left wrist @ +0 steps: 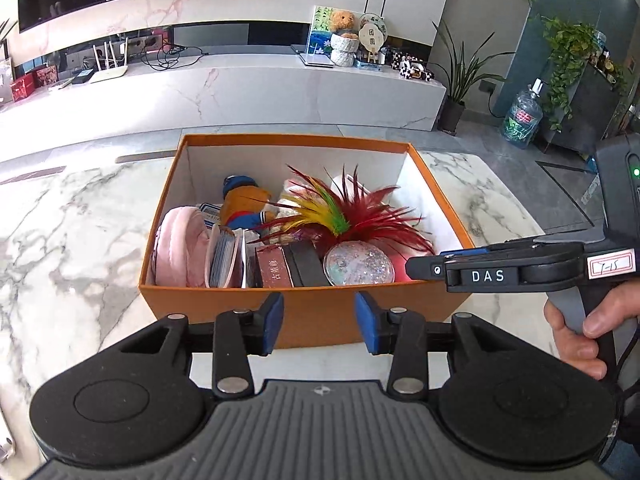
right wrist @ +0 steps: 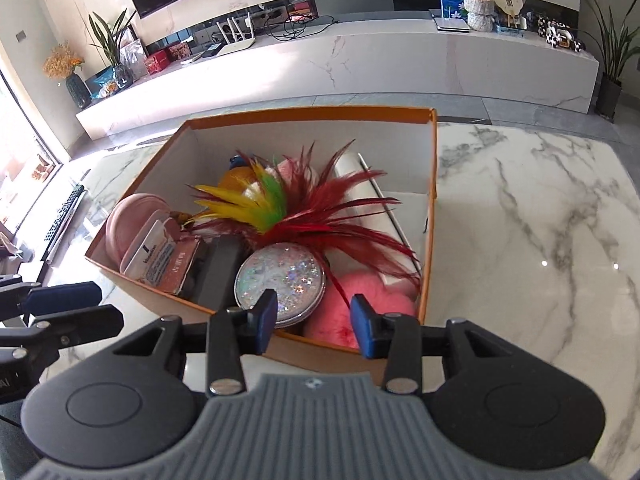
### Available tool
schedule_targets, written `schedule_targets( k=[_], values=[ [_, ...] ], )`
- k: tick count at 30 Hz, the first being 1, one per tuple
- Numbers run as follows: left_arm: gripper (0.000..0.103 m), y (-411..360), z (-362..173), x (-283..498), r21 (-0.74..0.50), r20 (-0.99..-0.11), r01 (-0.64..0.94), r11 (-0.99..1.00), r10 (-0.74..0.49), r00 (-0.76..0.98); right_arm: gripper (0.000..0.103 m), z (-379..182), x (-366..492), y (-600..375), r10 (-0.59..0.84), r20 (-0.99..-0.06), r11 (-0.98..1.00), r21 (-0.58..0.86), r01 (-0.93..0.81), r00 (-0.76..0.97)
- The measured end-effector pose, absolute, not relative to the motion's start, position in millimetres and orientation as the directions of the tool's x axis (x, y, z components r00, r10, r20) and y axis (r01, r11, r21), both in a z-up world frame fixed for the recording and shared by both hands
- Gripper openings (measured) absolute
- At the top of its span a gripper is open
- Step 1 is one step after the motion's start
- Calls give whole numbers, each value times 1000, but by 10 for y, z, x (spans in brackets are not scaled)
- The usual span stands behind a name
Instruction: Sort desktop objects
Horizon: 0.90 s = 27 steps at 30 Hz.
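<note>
An orange cardboard box point(left wrist: 296, 140) point(right wrist: 312, 114) stands open on the marble table. It holds a red, yellow and green feather piece point(left wrist: 352, 216) point(right wrist: 304, 208), a round glitter disc point(left wrist: 358, 264) point(right wrist: 280, 280), a pink fluffy ball point(right wrist: 360, 304), a pink pouch point(left wrist: 180, 252) point(right wrist: 132, 224), a pack of cards point(left wrist: 224, 256), a small brown box point(left wrist: 274, 268), a black box point(left wrist: 308, 262) and an orange plush toy point(left wrist: 244, 204). My left gripper point(left wrist: 319, 322) hangs open and empty before the box's near wall. My right gripper point(right wrist: 314, 326) is open and empty over the box's near corner.
The marble table point(left wrist: 60, 240) point(right wrist: 540, 240) spreads out on both sides of the box. A hand point(left wrist: 580, 340) holds the right gripper's handle at the right edge. Beyond the table lie a long white TV cabinet point(left wrist: 240, 88), potted plants and a water bottle point(left wrist: 520, 120).
</note>
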<state>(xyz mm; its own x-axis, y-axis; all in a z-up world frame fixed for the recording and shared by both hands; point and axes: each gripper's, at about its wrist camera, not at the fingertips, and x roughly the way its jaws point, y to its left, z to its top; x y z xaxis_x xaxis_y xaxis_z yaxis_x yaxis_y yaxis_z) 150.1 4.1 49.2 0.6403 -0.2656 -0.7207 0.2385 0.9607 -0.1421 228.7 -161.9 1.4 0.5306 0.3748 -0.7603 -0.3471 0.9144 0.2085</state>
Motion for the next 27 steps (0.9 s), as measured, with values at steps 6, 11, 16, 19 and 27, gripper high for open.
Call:
schedule_targets(
  k=[6,11,16,19,27],
  values=[
    [50,8,574,1290,-108,-660,163,981,-193,726,46,151,1911,-1583,341,-715,930,160,-332,611],
    [70,34,644,1079,-79,-588,78,994,-110,802,58,366,1463,-1571,287,-638,950,95,-296,715],
    [88,49,675,912,-46,-552,29,999,-49,832,75,481,1133,-1619,255,-576,967,149,-207,777],
    [89,59,639,884,-47,-575,44,998,-63,816,78,447,990,-1592,237,-567,971,160,-177,789],
    [88,66,424,774,-24,-637,22,999,-32,770,82,235,830,-1487,175,-601,984,119,-129,780]
  ],
)
